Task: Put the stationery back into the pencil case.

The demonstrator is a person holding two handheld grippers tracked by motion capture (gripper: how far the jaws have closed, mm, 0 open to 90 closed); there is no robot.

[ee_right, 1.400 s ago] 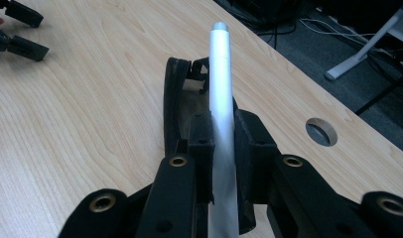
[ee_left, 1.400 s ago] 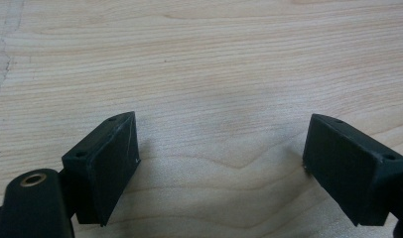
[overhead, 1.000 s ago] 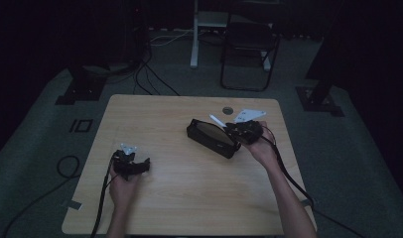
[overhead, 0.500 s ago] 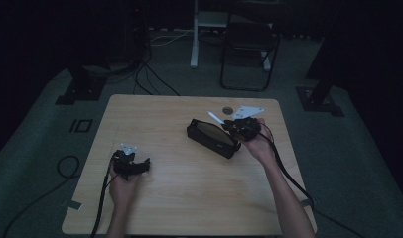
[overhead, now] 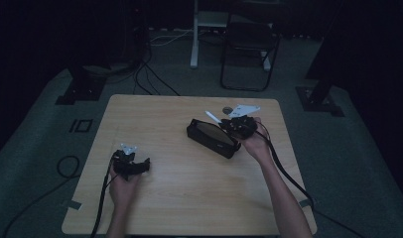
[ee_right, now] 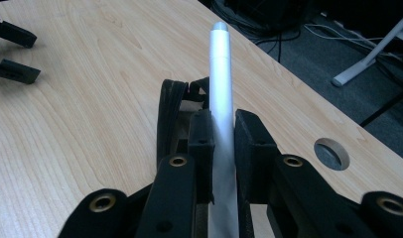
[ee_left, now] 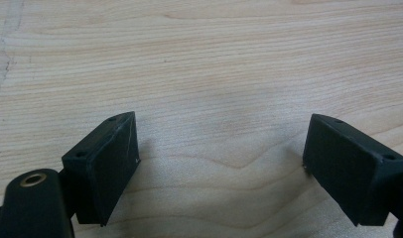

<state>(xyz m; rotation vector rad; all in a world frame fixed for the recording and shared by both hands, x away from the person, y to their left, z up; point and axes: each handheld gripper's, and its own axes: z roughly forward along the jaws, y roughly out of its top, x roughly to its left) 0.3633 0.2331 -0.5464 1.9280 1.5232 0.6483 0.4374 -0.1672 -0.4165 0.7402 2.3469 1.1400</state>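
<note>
Pen (ee_right: 222, 89) pinched between right gripper (ee_right: 223, 144) fingers, held above black case (overhead: 212, 138) at table (overhead: 189, 198) far right. Left gripper (ee_left: 222, 163) fingers spread wide, nothing between, low over bare wood.

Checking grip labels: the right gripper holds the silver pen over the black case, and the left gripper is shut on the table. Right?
Not quite: the left gripper is open, jaws wide apart over bare table, as the left gripper view shows. The rest stands.
</note>
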